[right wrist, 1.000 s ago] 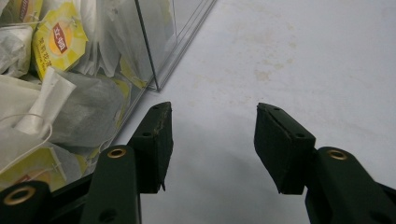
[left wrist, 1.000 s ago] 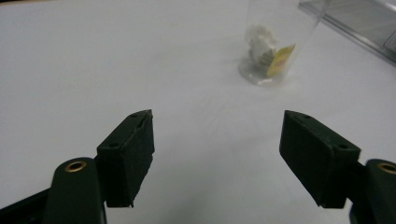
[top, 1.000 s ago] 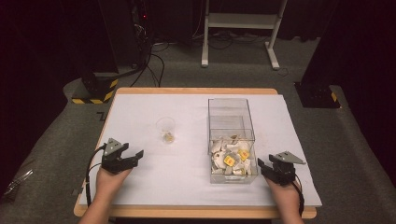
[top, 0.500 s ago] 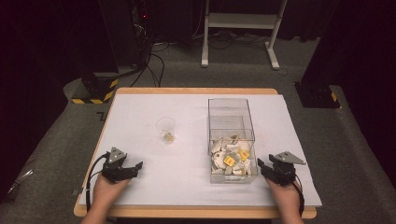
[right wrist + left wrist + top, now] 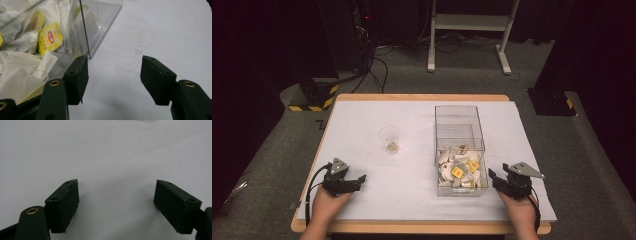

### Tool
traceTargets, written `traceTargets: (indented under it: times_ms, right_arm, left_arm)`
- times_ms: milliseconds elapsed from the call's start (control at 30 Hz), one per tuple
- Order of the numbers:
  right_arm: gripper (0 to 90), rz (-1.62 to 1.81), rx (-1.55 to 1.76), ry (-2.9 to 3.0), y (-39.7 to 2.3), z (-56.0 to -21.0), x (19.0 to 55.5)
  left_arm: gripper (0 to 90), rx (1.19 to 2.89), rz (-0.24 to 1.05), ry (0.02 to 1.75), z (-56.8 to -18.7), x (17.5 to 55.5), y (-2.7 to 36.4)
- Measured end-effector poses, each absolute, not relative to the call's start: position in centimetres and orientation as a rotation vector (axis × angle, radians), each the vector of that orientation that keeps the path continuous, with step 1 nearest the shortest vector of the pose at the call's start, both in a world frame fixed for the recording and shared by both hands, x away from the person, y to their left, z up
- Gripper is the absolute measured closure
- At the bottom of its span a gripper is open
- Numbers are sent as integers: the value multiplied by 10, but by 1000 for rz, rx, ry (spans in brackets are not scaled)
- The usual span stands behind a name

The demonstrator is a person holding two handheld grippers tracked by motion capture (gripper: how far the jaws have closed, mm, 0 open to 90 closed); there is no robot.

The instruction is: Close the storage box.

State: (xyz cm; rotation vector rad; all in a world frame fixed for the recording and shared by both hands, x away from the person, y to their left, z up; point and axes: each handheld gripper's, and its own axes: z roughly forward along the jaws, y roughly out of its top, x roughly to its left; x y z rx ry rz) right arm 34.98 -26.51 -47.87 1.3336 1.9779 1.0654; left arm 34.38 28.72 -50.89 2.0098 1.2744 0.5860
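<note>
Two hand-held grippers rest low at the near edge of the table point(image 5: 362, 115), one per side, both empty. Left gripper point(image 5: 358, 181) sits on bare white cover w/ jaws wide apart, nothing btwn them; they have just been opening. Right gripper point(image 5: 493, 177) lies just beside the near right corner of the clear box point(image 5: 459, 125), jaws apart and just widened, nothing btwn them; its left pad is close against the box wall, prob. poised to go for the contents. Tea bags point(image 5: 459, 169), white paper w/ yellow tags, are heaped in the box's near end. A small clear cup point(image 5: 389, 138), upright w/ something pale at its bottom, stands mid-table, well apart from both grippers. Obstacle: the tall box walls, so access looks top-only. Behind the table: cables, a white stand point(image 5: 469, 30).
</note>
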Motion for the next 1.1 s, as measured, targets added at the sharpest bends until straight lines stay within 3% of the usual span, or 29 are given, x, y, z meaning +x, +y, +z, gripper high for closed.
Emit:
traceTargets:
  times_ms: [333,1100]
  right_arm:
    - [370,1094,1284,1971,-263,-464,343]
    - [367,1158,1235,1943,-255,-438,317]
  left_arm:
    - [165,2011,615,1289,-509,343,286]
    - [181,2003,580,1292,-509,344,287]
